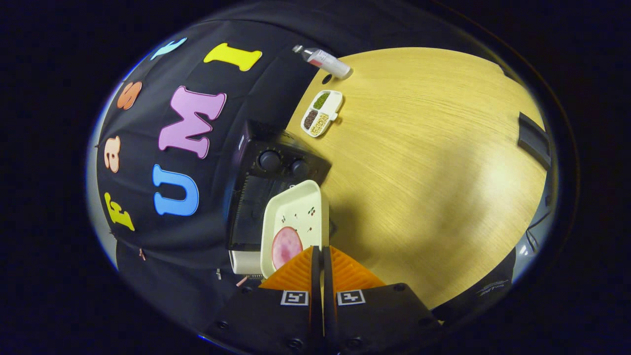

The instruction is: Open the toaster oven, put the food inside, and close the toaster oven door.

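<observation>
Orange hand-held gripper (321, 252) clamping tray (296, 217)

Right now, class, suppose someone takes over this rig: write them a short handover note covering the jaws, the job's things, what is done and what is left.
Gripper: jaws closed on the rim of the cream tray, which is lifted and tilted.
Food: a pink round slice lies on the tray near the jaws.
Toaster oven: just beyond the tray, against the booth wall on the wooden table; whether its door is open I cannot tell.
Done: tray picked up.
Left: get the tray inside, let go, close the door.
</observation>
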{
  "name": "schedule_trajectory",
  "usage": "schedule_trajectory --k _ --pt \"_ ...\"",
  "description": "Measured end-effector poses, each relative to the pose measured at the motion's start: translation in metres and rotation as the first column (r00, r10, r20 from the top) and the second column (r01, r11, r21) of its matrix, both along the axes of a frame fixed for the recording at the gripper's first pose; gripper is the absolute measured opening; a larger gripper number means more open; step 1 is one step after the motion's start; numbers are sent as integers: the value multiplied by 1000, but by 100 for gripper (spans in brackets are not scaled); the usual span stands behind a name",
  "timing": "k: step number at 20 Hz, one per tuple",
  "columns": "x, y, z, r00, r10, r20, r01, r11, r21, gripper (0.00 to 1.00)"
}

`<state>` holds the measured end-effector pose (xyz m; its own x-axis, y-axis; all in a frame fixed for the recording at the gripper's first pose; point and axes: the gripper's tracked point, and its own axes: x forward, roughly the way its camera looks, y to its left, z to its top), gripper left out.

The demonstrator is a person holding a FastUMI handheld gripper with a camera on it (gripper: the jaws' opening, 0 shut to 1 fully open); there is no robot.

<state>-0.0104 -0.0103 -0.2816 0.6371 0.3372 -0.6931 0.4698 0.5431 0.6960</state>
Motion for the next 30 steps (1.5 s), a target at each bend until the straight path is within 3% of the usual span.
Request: schedule_trajectory --k 7,19,24,30 --pt "49 53 -18 999 29 16 -29 999 27 7" --pt "147 108 -59 992 -98 80 93 994 57 7" --pt "173 117 -68 986 -129 106 125 991 45 7" --pt "173 112 -75 982 -151 113 157 986 -50 7"
